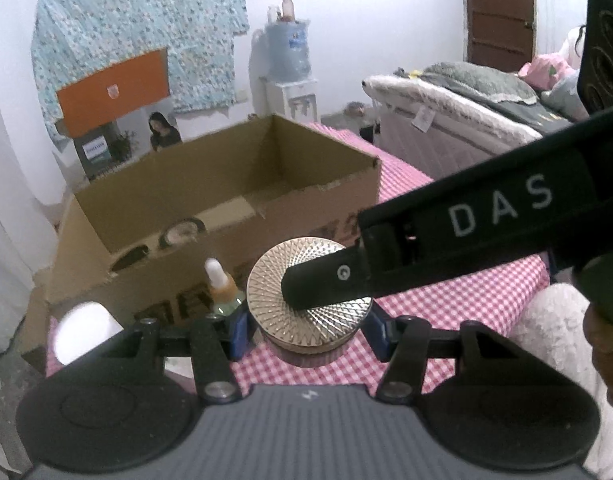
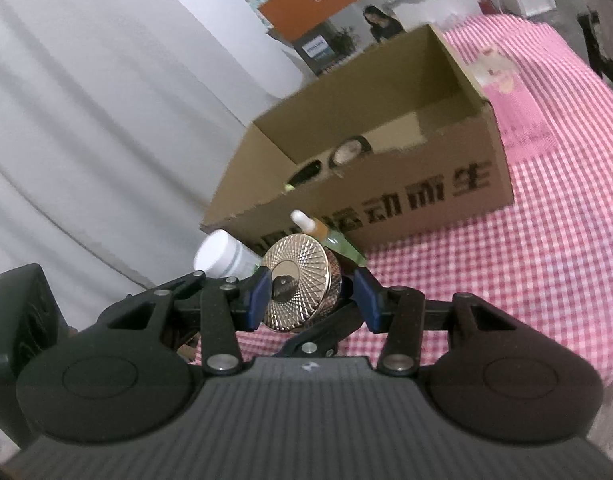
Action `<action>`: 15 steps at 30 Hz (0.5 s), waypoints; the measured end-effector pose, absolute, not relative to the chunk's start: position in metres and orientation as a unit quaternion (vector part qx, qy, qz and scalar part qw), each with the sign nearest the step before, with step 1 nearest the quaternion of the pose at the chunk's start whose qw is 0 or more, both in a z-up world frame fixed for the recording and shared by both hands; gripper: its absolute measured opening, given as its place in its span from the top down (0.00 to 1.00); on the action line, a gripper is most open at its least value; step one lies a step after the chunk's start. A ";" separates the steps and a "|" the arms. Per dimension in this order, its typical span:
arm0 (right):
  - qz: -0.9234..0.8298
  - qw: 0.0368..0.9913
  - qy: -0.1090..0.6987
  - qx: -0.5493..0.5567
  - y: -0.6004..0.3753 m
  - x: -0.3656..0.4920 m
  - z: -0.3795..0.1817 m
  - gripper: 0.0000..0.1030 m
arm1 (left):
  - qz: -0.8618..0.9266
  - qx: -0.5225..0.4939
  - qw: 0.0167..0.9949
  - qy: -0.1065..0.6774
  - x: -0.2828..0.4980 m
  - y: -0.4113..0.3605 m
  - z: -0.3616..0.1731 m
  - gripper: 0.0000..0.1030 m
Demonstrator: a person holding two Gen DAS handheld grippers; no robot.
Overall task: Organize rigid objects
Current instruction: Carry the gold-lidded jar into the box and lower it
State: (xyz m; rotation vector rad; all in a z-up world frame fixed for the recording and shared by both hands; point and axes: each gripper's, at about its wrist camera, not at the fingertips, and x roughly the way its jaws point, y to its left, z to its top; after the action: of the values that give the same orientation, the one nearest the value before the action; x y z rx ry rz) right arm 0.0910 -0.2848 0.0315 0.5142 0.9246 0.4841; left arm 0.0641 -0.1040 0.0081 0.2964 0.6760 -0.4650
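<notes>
Both claws are clamped on one jar (image 1: pixel 306 336) — left claw (image 1: pixel 308 330) on the body, right claw (image 2: pixel 308 298) on its gold lid (image 2: pixel 300 280). It's upright, lid up, above the checked tabletop (image 2: pixel 526 280). Beyond: one dropper bottle (image 1: pixel 220 286), one white bottle (image 2: pixel 222 258), one cardboard box (image 2: pixel 406 200).

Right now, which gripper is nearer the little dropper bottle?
Left. The left gripper clamps the gold-lidded jar with one finger right beside the dropper bottle; the right gripper pinches that jar's lid and base, slightly farther off.
</notes>
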 end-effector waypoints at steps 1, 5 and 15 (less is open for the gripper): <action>0.232 0.837 0.433 0.241 -0.284 0.092 0.035 0.56 | -0.223 0.144 0.908 0.324 0.065 -0.103 0.012 0.45; 0.245 0.841 0.422 0.234 -0.280 0.100 0.052 0.56 | -0.210 0.143 0.916 0.311 0.071 -0.101 0.026 0.45; 0.265 0.844 0.415 0.213 -0.272 0.155 0.097 0.56 | -0.194 0.130 0.926 0.296 0.119 -0.101 0.069 0.45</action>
State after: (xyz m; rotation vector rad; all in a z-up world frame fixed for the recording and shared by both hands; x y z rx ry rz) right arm 0.1552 -0.2723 0.0971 0.4491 0.8754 0.5583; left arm 0.1194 -0.1011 0.0688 0.2658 0.6080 -0.3971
